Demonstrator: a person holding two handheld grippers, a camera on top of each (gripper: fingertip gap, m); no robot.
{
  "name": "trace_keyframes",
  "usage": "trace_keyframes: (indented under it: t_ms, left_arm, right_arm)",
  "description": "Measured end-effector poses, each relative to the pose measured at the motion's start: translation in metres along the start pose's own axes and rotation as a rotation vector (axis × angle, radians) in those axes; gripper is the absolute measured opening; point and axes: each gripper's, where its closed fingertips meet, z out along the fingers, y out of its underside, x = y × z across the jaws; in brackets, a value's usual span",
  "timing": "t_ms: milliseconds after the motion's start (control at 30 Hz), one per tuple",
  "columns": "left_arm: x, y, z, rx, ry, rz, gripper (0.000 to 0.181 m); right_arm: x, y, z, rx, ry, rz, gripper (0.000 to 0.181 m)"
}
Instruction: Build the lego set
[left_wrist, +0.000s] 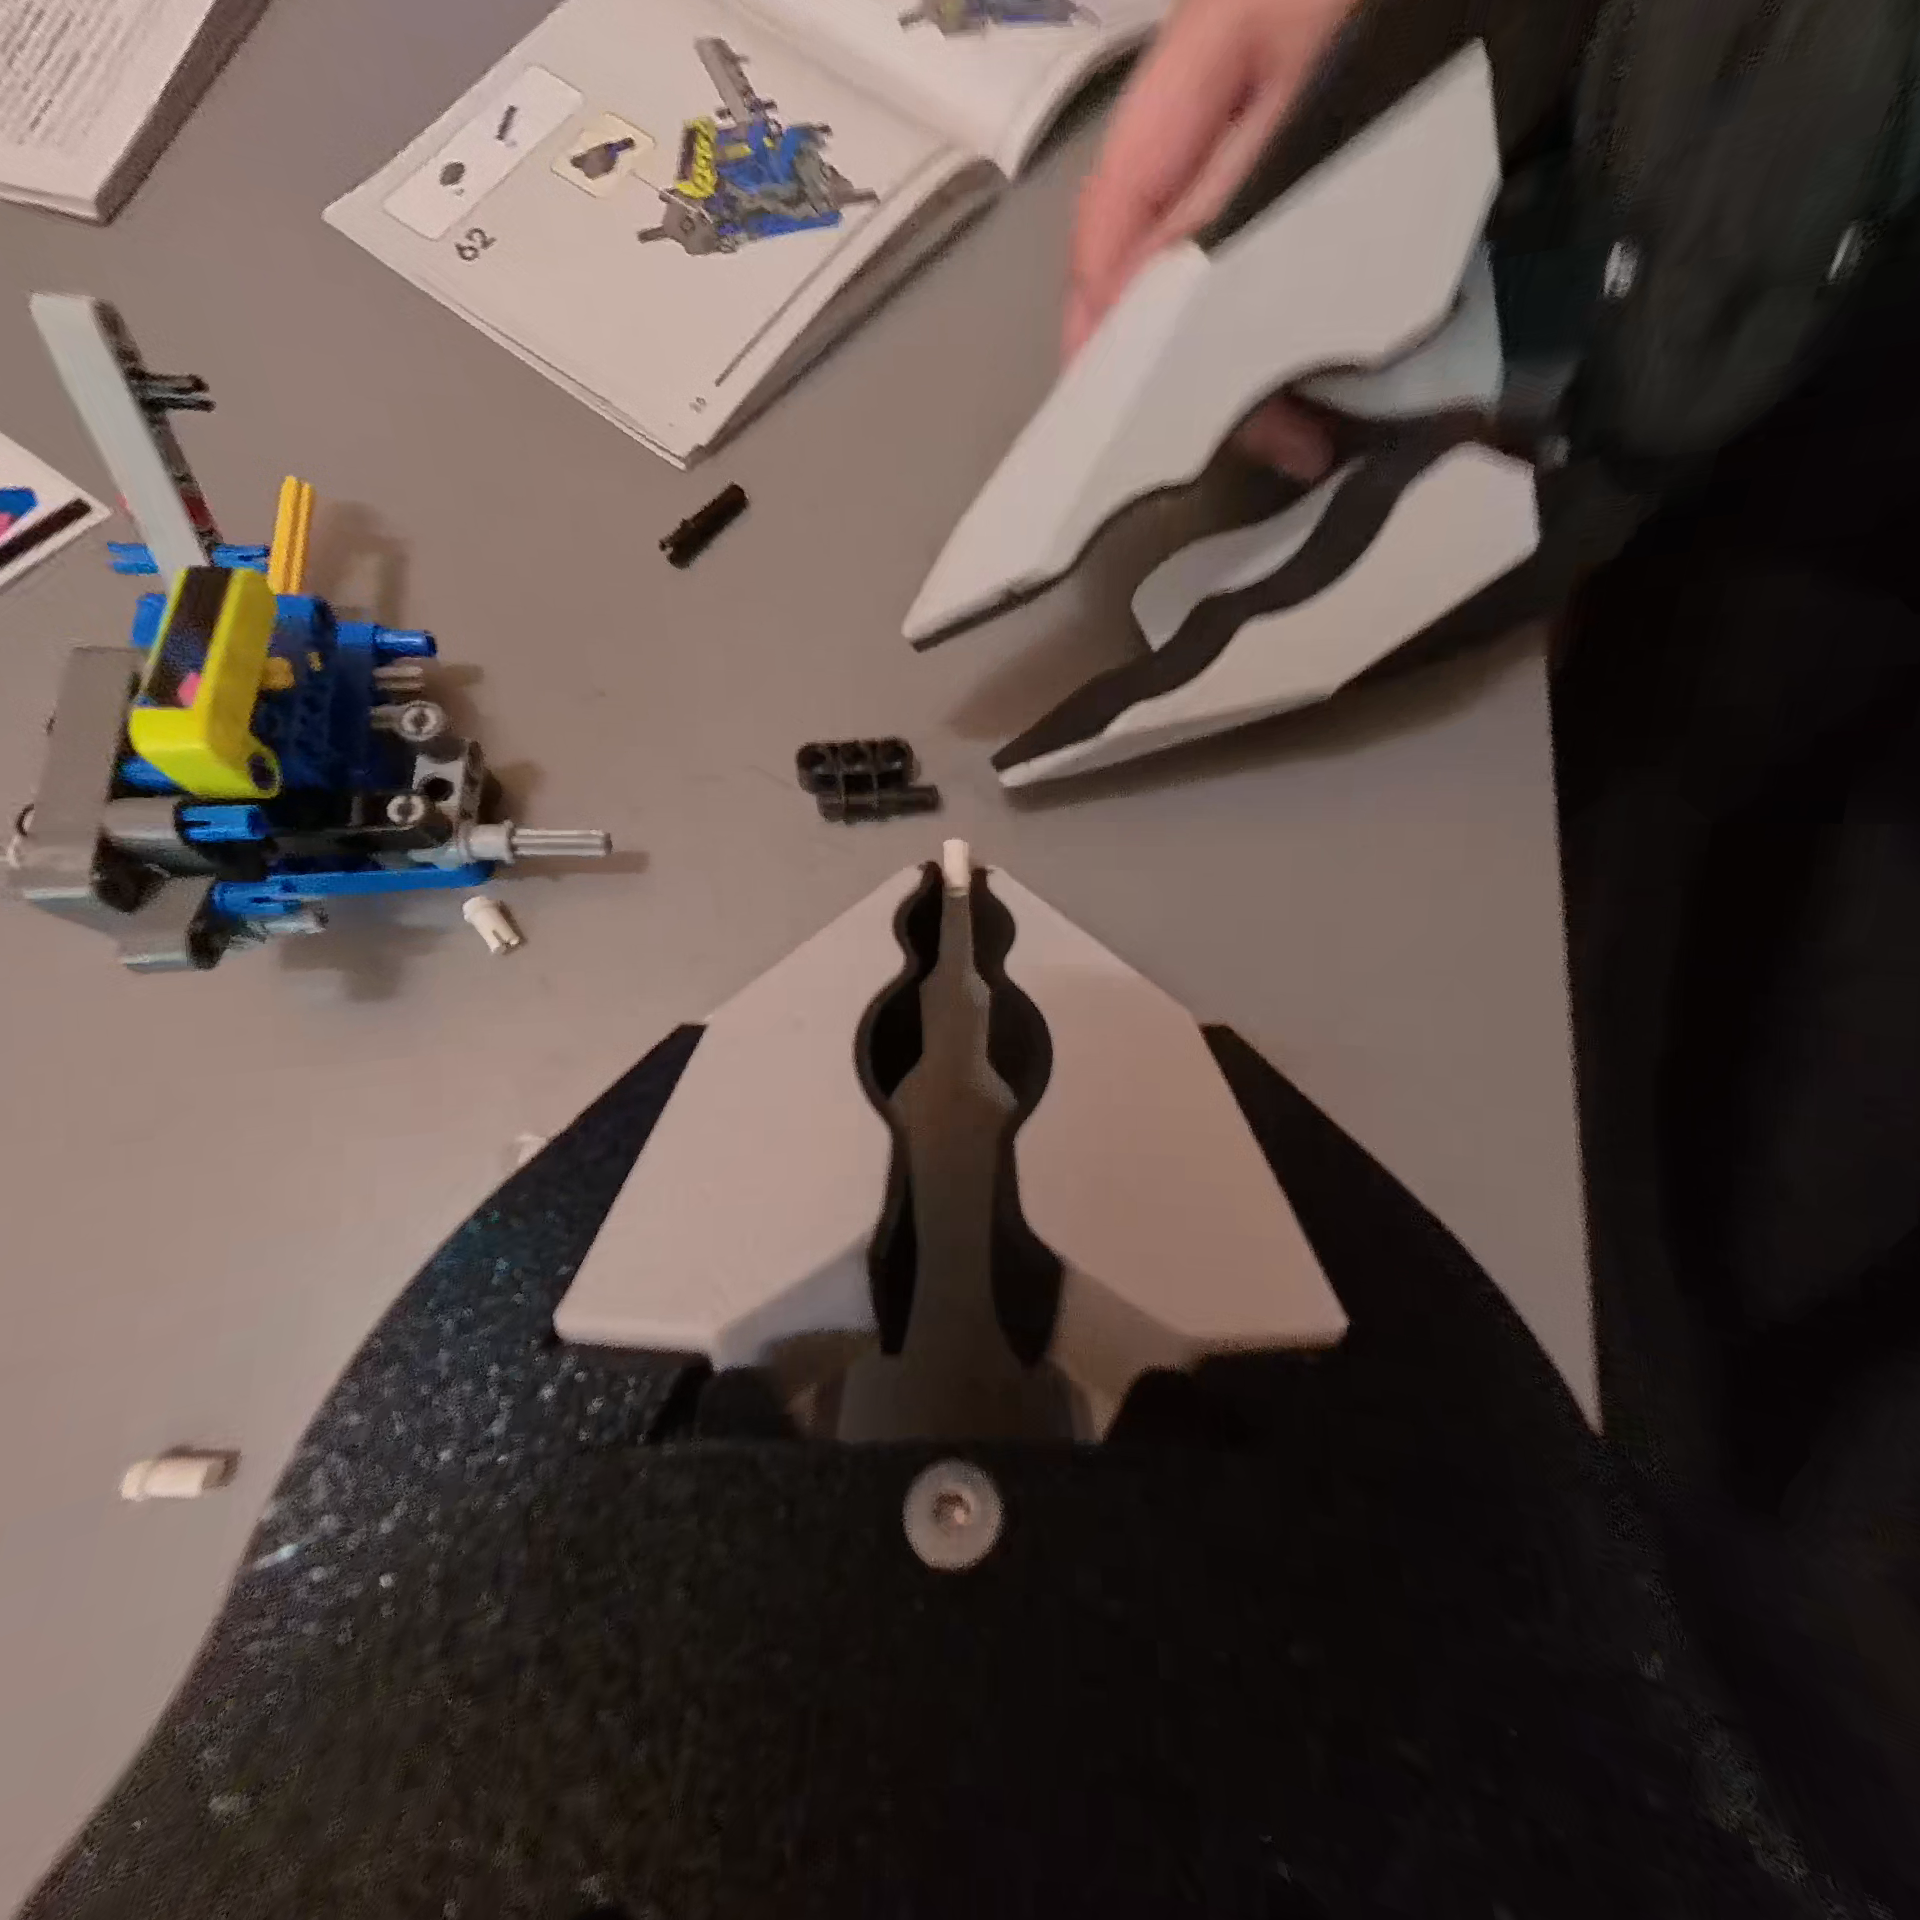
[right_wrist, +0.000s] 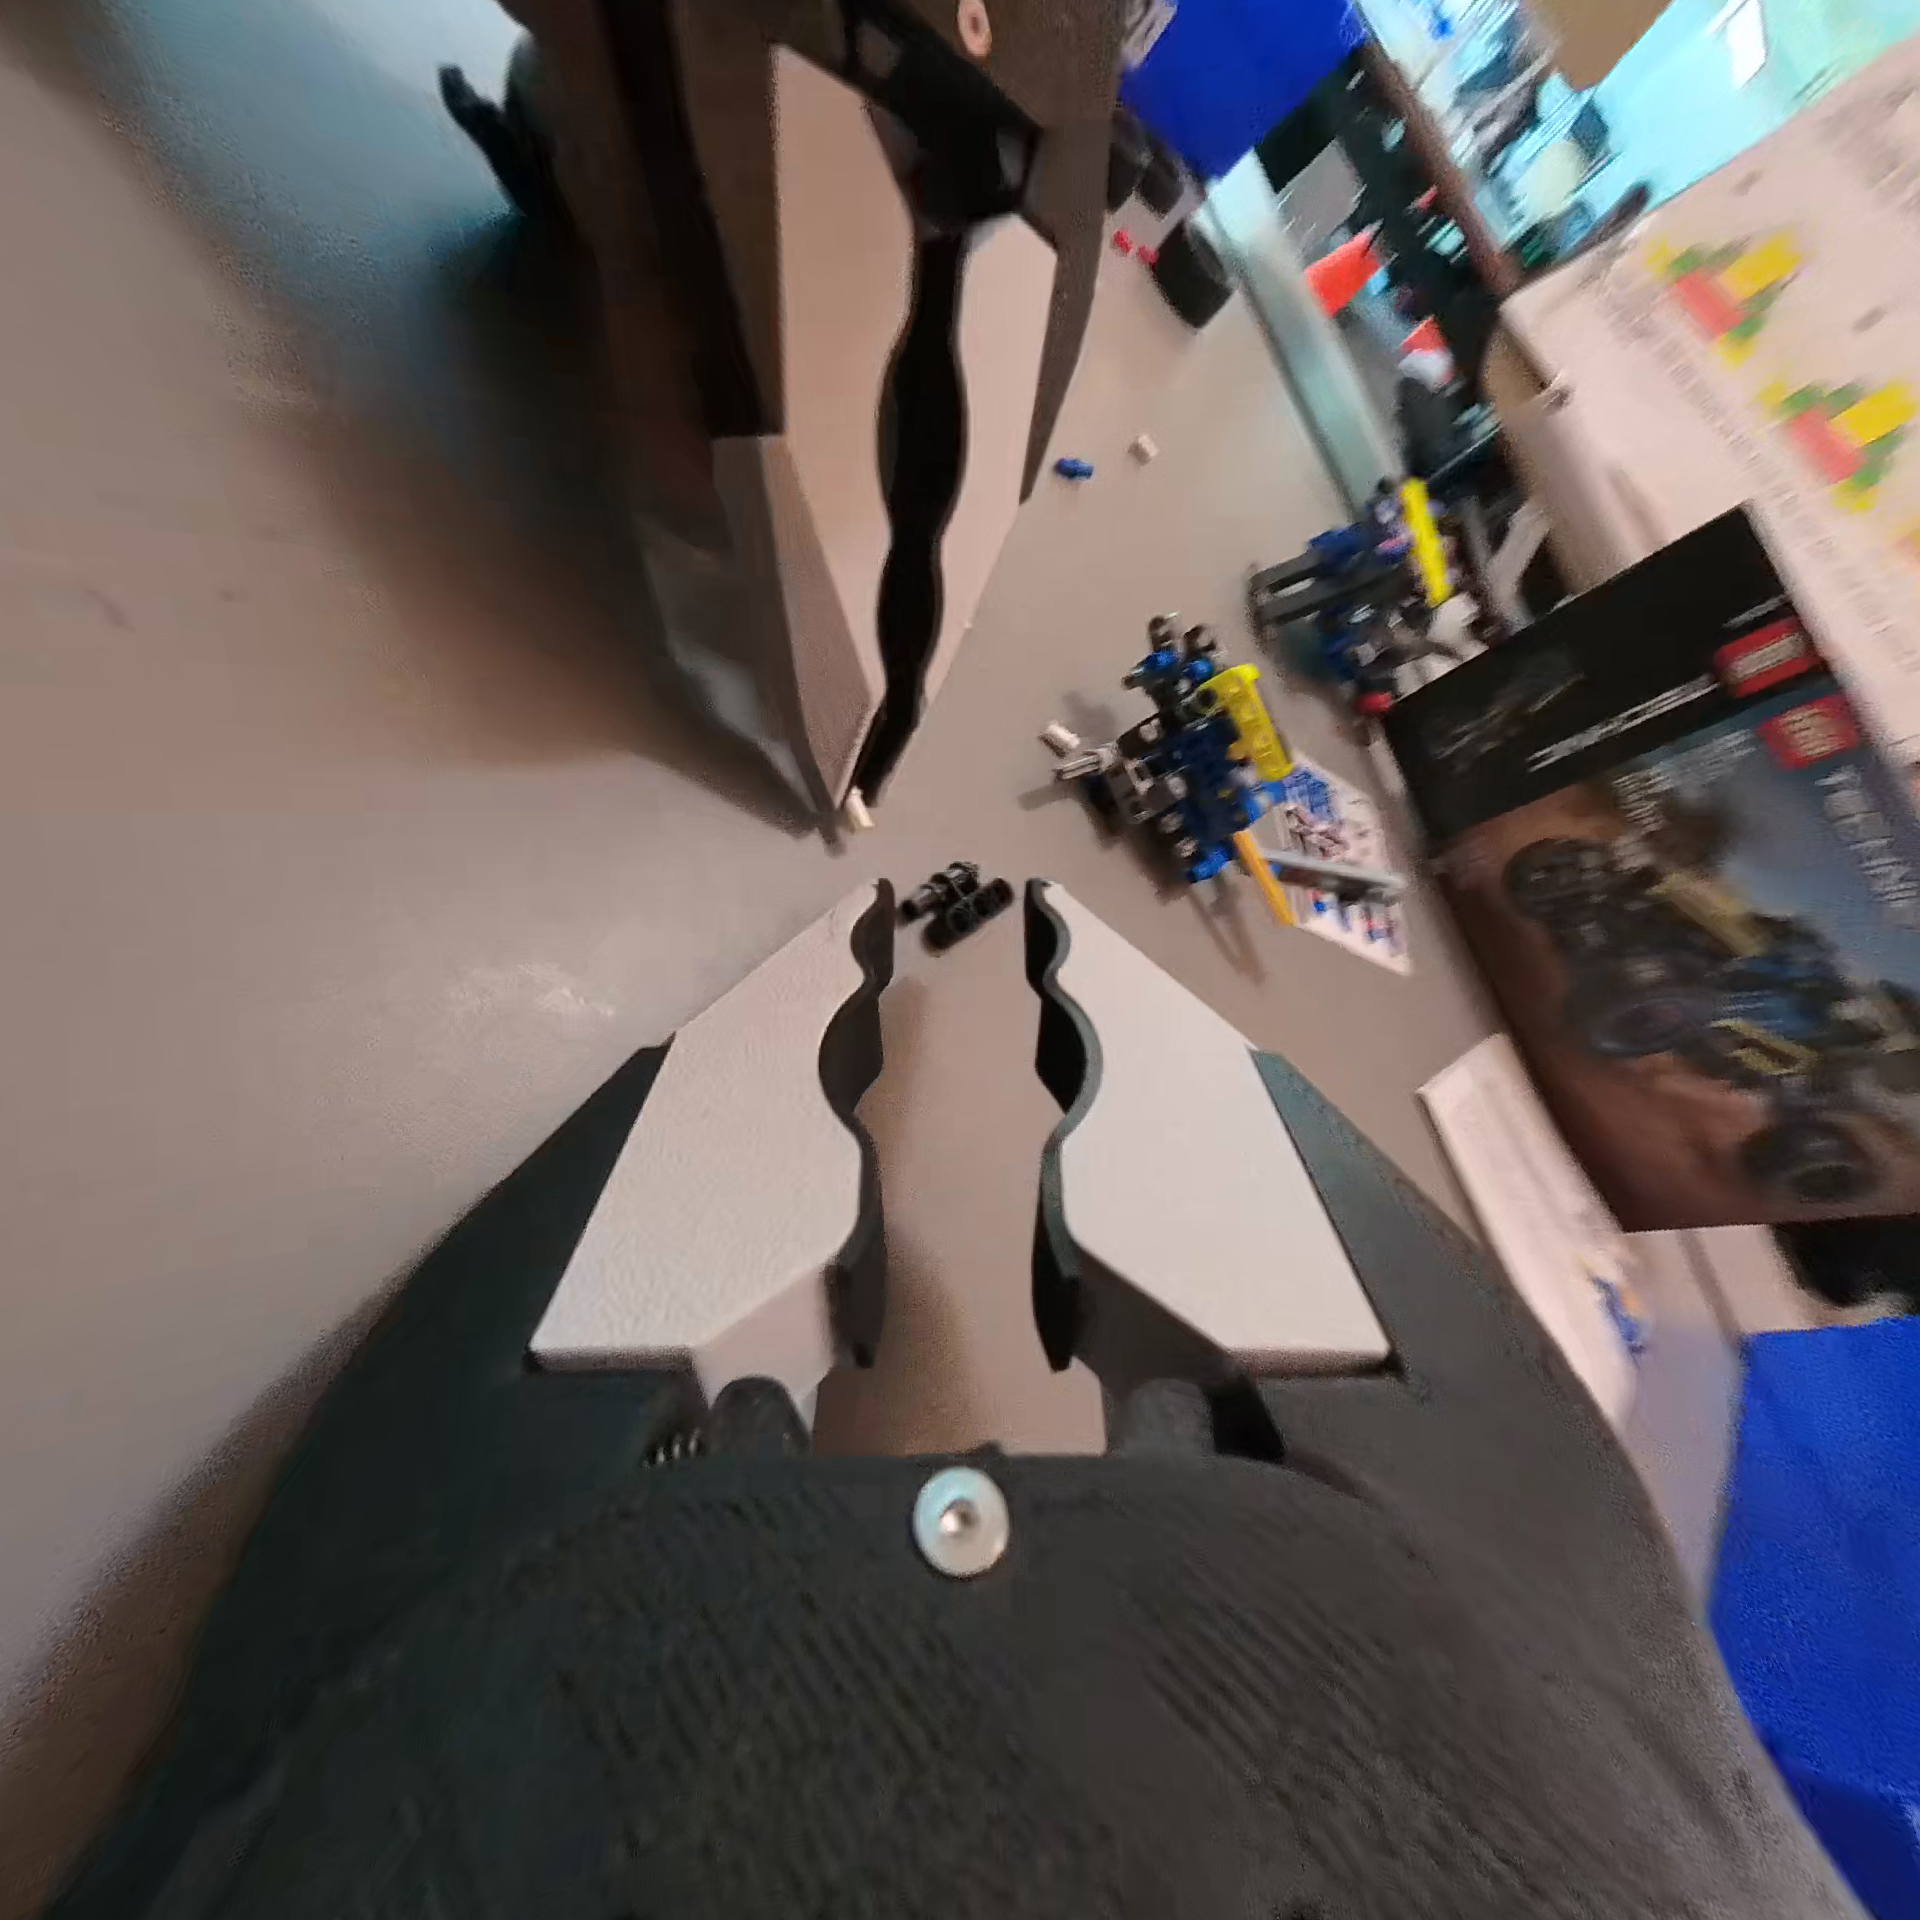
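Two risks we see: the left hand-held gripper, clamped on a white pin, may drop it, and the right hand-held gripper, jaws apart, may nudge the black connector across the tabletop.

A connector piece lay on the worktop between two facing tongs, the half-built model left, a booklet behind.

bare table beside model
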Motion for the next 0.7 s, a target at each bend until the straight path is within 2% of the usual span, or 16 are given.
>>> trace_keyframes:
  t_ms: [33,133,267,467,700]
  left_arm:
    - [0.000,-0.005,0.000,0.015,0.010,-0.047,0.002]
    - [-0.001,-0.024,-0.001,0.066,0.043,-0.158,0.002]
    - [-0.006,-0.039,0.002,0.101,0.084,-0.293,0.002]
    - [-0.003,-0.050,0.008,0.122,0.095,-0.346,0.002]
    - [0.001,-0.055,0.008,0.139,0.073,-0.349,0.002]
  right_arm:
    - [0.003,0.001,-0.001,0.007,0.041,-0.051,0.024]
    - [0.011,0.006,-0.004,0.006,0.123,-0.202,0.026]
    - [0.022,0.007,-0.004,0.034,0.188,-0.281,0.021]
    - [0.029,0.004,-0.006,0.087,0.211,-0.337,0.019]
    - [0.033,0.003,-0.011,0.128,0.211,-0.237,0.009]
